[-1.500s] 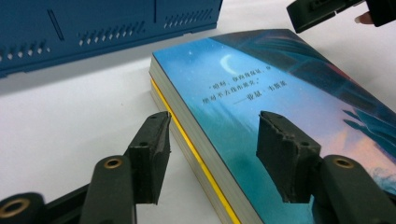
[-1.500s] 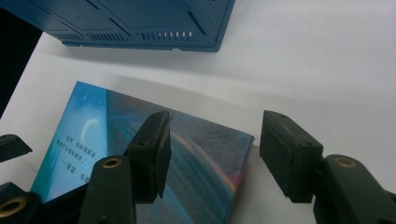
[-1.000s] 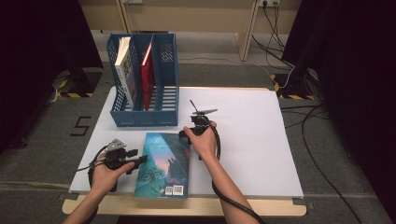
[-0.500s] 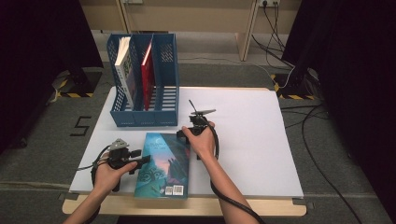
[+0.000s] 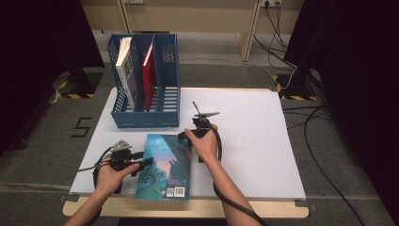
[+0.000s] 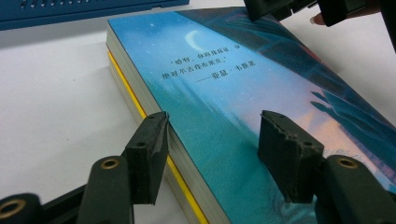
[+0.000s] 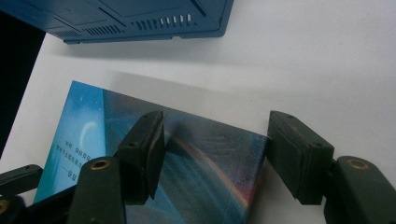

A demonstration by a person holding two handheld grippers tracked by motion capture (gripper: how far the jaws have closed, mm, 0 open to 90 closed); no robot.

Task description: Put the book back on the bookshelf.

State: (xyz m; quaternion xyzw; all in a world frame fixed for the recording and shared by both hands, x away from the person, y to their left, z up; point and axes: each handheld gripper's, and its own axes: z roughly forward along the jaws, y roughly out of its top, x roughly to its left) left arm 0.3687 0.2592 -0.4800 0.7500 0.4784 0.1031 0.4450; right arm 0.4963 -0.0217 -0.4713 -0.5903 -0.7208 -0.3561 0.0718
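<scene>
A book with a blue night-sky cover (image 5: 164,169) lies flat on the white table (image 5: 254,141), near its front edge. My left gripper (image 5: 142,163) is at the book's left side and is open. In the left gripper view its jaws (image 6: 215,130) straddle the book's (image 6: 224,70) long edge, one beside the pages and one over the cover; a yellow edge shows under the pages. My right gripper (image 5: 185,136) is open at the book's far right corner. In the right gripper view (image 7: 215,128) one jaw is over the cover (image 7: 196,158) and the other over bare table.
A blue file rack (image 5: 146,115) stands behind the book at the table's back left, with a white book (image 5: 124,70) and a red book (image 5: 149,70) upright in it. Cables trail from both grippers. The right half of the table is bare white surface.
</scene>
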